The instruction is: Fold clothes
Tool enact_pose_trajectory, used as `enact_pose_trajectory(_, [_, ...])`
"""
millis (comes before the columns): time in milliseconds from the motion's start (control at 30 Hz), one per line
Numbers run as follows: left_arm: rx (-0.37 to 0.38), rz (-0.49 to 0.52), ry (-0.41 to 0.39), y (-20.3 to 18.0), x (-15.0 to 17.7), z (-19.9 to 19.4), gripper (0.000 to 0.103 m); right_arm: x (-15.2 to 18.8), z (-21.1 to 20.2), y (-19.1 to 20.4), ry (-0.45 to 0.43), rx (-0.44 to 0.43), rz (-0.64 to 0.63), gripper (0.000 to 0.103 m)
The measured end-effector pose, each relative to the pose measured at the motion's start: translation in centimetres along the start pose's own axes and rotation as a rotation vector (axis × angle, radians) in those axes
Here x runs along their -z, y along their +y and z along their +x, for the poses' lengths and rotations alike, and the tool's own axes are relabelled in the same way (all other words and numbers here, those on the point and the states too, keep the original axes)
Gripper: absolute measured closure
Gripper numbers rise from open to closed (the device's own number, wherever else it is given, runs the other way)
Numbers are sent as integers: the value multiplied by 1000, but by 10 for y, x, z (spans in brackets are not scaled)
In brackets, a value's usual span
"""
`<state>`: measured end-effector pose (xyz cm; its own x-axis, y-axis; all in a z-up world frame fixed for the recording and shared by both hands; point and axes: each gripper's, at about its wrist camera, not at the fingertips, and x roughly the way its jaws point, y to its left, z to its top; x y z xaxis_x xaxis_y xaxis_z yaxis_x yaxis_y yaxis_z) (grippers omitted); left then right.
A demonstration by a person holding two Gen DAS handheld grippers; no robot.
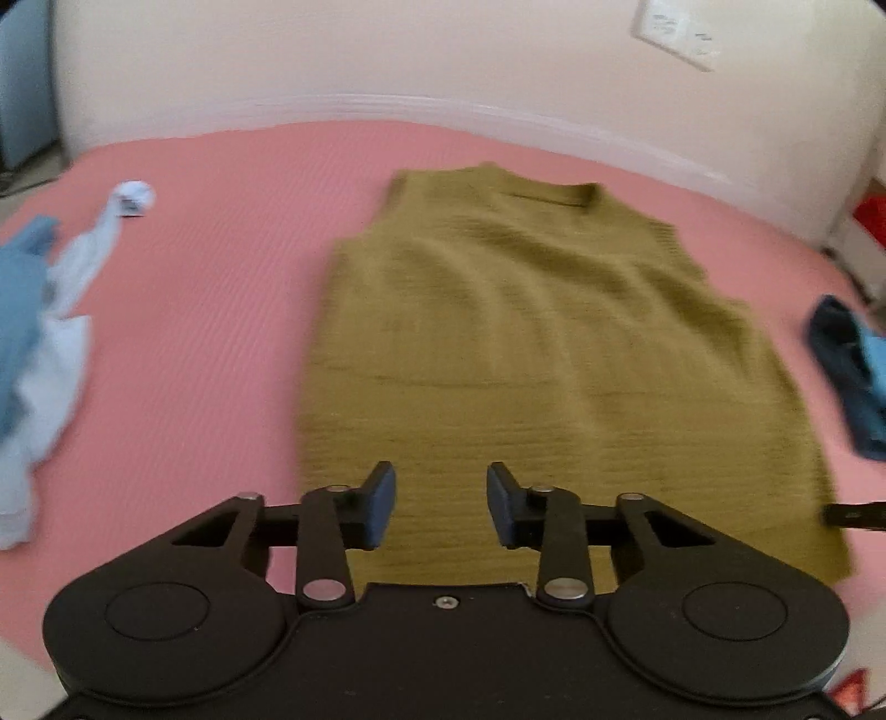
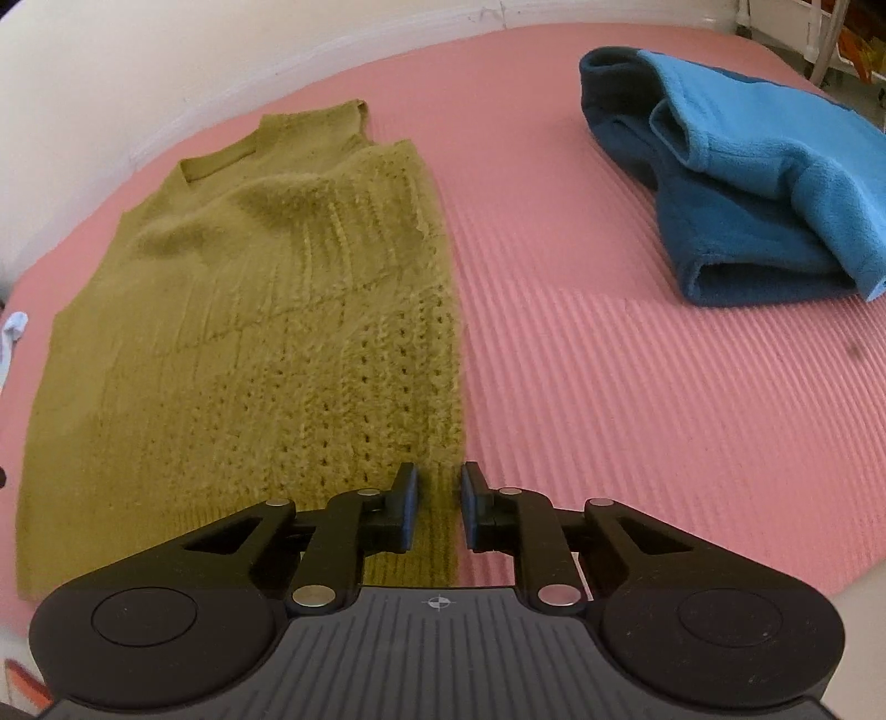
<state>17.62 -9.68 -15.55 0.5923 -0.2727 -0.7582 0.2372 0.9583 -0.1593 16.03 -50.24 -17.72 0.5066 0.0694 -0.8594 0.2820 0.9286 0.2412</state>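
Blurring left view, olive sweater (image 2: 249,343) hem hidden under left hand-held gripper (image 1: 441,507), pinching unclear, right hand-held gripper (image 2: 438,509) clamping hem corner.

Mat (image 1: 194,332): pink with thin ridges, and it fills the middle and bottom of both views.
Wall (image 1: 387,55): white, runs along the far edge of the mat at 12 o'clock.
Wall plate (image 1: 678,33): white, on the wall at 1 o'clock.
Blue panel (image 1: 22,77): at 10 o'clock, beside the wall.
Red thing (image 1: 872,219): at 2 o'clock, blurry.
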Motion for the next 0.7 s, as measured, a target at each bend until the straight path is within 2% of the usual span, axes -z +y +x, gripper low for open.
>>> enact_pose_trajectory(133, [47,41,12,-28,5,12,100,0,-1,1,-3,5,-2,93])
enact_pose_trajectory(367, [84,60,47,-50,16,32,101,-1,1,2,0,6,-18,92])
enact_pose_trajectory(500, [75,43,46,-38,11,35,99,-3,-1,7,-10,17,-28,90])
enact_pose_trajectory(633, [37,-34,36,-15,1,37,99,-10,-1,7,-29,33,-28,83])
enact_pose_trajectory(700, [22,-50,21,-4,-5,36,99,-15,2,8,-29,39,-14,84])
